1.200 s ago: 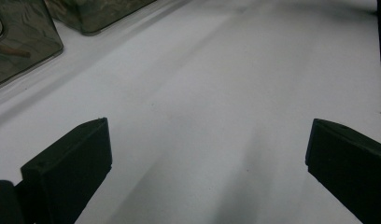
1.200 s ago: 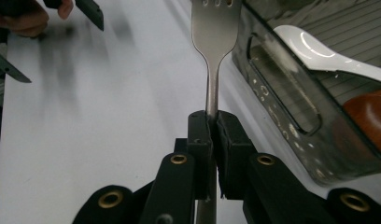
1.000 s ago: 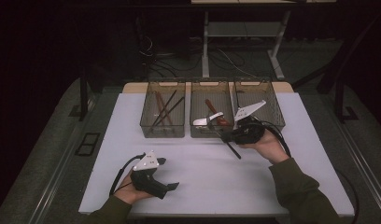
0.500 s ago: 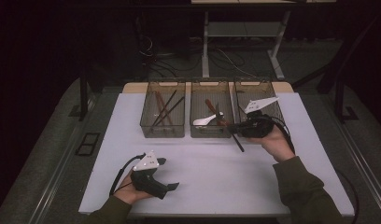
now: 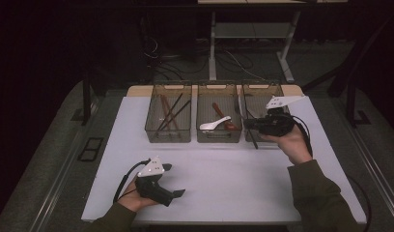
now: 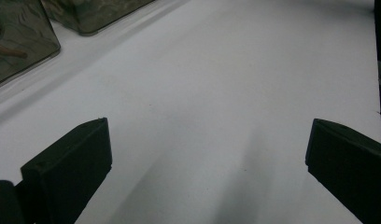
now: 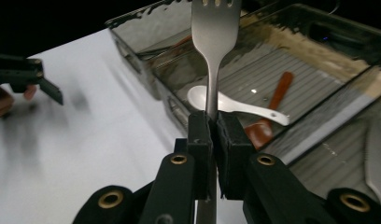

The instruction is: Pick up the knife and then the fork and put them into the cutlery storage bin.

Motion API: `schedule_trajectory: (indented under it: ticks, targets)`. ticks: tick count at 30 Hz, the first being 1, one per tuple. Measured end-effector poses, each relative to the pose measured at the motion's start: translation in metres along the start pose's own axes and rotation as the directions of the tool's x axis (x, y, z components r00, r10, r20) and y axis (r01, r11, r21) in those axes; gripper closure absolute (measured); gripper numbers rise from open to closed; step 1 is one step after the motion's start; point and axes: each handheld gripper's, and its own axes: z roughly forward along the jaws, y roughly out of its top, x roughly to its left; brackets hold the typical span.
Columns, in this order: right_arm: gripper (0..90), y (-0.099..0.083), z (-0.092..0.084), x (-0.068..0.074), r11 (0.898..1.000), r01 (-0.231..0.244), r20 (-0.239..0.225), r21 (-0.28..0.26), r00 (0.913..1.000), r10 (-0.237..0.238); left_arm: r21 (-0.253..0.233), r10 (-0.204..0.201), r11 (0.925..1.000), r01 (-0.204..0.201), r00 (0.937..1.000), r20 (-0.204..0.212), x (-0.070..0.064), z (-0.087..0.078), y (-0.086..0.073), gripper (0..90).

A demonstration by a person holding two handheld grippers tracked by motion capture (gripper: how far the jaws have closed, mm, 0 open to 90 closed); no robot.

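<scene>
While the left gripper (image 5: pixel 168 181) rests on the near surface (image 5: pixel 224 174) with its jaws wide and empty, the right gripper (image 7: pixel 215 133) pinches a fork (image 7: pixel 213 42) by the handle beside the rightmost bin (image 5: pixel 277 89), probably to sort it there.

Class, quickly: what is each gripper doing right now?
Left gripper: open, holding nothing.
Right gripper: shut on a metal fork.
</scene>
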Motion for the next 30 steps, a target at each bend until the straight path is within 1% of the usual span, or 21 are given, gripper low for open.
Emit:
schedule_trajectory:
  ticks: [7, 9, 13, 16, 19, 23, 25, 27, 28, 30]
  targets:
    - [84.6, 0.002, -0.013, -0.011, 0.999, -0.019, 0.054, -0.044, 0.9983, 0.022, -0.002, 0.000, 1.0000, 0.000, 1.0000, 0.000, 0.000, 0.000, 0.000, 0.0]
    - [84.6, 0.001, -0.018, -0.014, 0.998, -0.022, 0.077, -0.057, 0.9967, 0.026, -0.004, 0.001, 1.0000, -0.001, 1.0000, 0.000, 0.000, -0.001, 0.000, 0.0]
    - [84.6, 0.000, -0.028, -0.022, 0.996, -0.046, 0.102, -0.079, 0.9934, 0.054, -0.009, -0.005, 1.0000, 0.005, 1.0000, 0.000, 0.000, -0.001, 0.000, 0.0]
    - [84.6, 0.000, -0.036, -0.027, 0.994, -0.046, 0.129, -0.095, 0.9900, 0.058, -0.008, -0.002, 1.0000, 0.002, 1.0000, 0.000, 0.000, -0.001, 0.000, 0.0]
    - [84.6, -0.001, -0.042, -0.033, 0.992, -0.047, 0.162, -0.113, 0.9846, 0.065, -0.007, -0.002, 1.0000, 0.002, 1.0000, 0.001, 0.000, -0.001, 0.000, 0.0]
    - [84.6, -0.001, -0.047, -0.043, 0.991, -0.053, 0.199, -0.121, 0.9769, 0.076, -0.006, -0.002, 1.0000, 0.002, 1.0000, 0.001, 0.000, 0.000, 0.000, 0.0]
    - [84.6, 0.001, -0.049, -0.048, 0.992, -0.044, 0.232, -0.118, 0.9701, 0.070, -0.003, 0.000, 1.0000, 0.000, 1.0000, 0.001, 0.000, 0.000, 0.000, 0.0]
    - [84.6, 0.001, -0.051, -0.055, 0.992, -0.047, 0.256, -0.115, 0.9638, 0.076, -0.004, -0.004, 1.0000, 0.004, 1.0000, 0.000, 0.001, 0.000, 0.000, 0.0]
    - [84.6, 0.001, -0.051, -0.059, 0.993, -0.046, 0.273, -0.110, 0.9591, 0.075, -0.005, -0.005, 1.0000, 0.005, 1.0000, 0.000, 0.001, 0.000, 0.000, 0.0]
    - [84.6, 0.000, -0.050, -0.068, 0.994, -0.059, 0.293, -0.097, 0.9522, 0.085, -0.003, -0.004, 1.0000, 0.004, 1.0000, 0.000, 0.000, 0.000, 0.000, 0.0]
